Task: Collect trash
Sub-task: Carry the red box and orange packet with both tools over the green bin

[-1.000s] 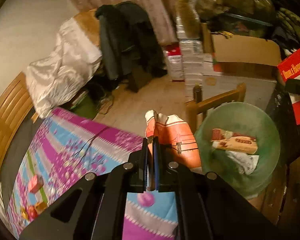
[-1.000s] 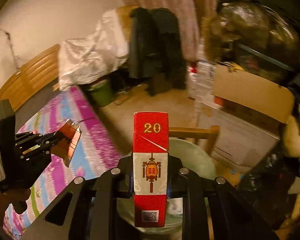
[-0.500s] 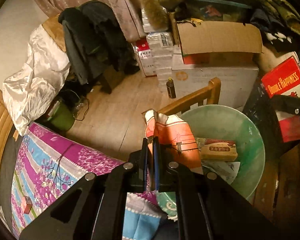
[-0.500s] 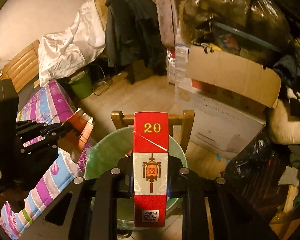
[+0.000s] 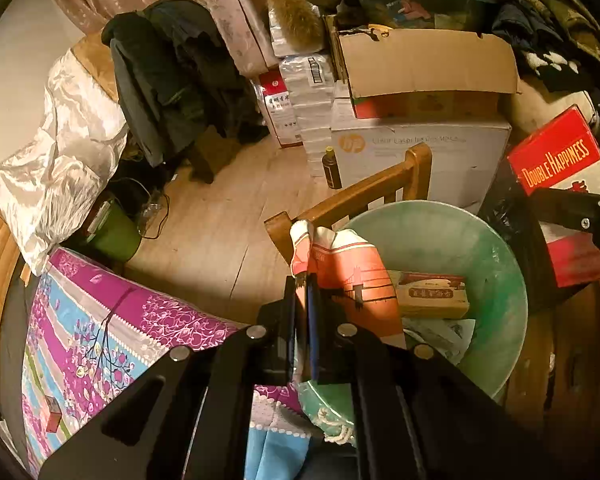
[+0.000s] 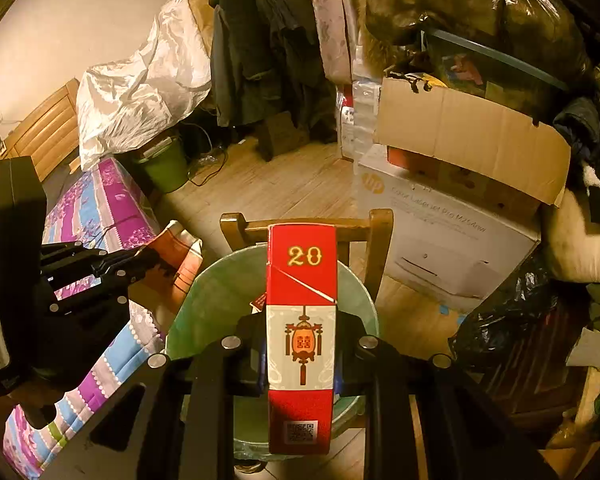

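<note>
The orange wrapper (image 5: 352,268), pinched in the left gripper (image 5: 305,280), hangs over the green basin's (image 5: 500,264) rim; the right gripper (image 6: 300,344) clamps a red carton (image 6: 301,320) above it, a wooden chair (image 6: 374,236) behind

Both views taken from wrist fisheyes, angled steeply downward, close above the green basin (image 5: 496,248) (image 6: 204,300), the wooden chair back (image 5: 364,194) (image 6: 304,226), printer box and floor shared between them.

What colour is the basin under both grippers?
Pale green basin, translucent-looking; clearest in the left wrist view.
</note>
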The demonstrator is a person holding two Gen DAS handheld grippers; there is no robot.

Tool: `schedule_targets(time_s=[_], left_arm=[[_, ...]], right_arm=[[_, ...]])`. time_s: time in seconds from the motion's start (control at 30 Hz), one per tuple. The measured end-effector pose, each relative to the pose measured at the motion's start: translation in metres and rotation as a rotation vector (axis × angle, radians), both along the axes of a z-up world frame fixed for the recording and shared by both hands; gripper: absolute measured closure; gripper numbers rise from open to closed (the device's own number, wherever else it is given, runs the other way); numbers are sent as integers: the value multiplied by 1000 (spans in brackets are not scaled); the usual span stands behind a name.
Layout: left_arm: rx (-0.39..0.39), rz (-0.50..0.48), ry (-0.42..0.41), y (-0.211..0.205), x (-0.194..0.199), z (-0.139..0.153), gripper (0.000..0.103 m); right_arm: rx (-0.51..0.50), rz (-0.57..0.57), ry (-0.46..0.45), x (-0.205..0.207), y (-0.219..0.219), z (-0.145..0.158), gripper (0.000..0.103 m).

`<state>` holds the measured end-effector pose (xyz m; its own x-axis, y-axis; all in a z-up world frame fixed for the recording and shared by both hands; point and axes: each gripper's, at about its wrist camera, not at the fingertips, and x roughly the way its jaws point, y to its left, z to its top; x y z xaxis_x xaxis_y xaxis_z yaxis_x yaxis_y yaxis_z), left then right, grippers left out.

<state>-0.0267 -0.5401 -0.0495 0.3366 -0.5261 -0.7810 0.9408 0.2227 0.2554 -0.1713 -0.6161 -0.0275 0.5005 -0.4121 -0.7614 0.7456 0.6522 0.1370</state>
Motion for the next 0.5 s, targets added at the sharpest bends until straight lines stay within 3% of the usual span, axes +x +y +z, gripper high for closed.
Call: schedule_targets(time_s=[0.5], left_arm=[[8, 5, -3, 0, 1, -2, 99]], right_arm=[[21, 21, -22, 6, 1, -2, 80]])
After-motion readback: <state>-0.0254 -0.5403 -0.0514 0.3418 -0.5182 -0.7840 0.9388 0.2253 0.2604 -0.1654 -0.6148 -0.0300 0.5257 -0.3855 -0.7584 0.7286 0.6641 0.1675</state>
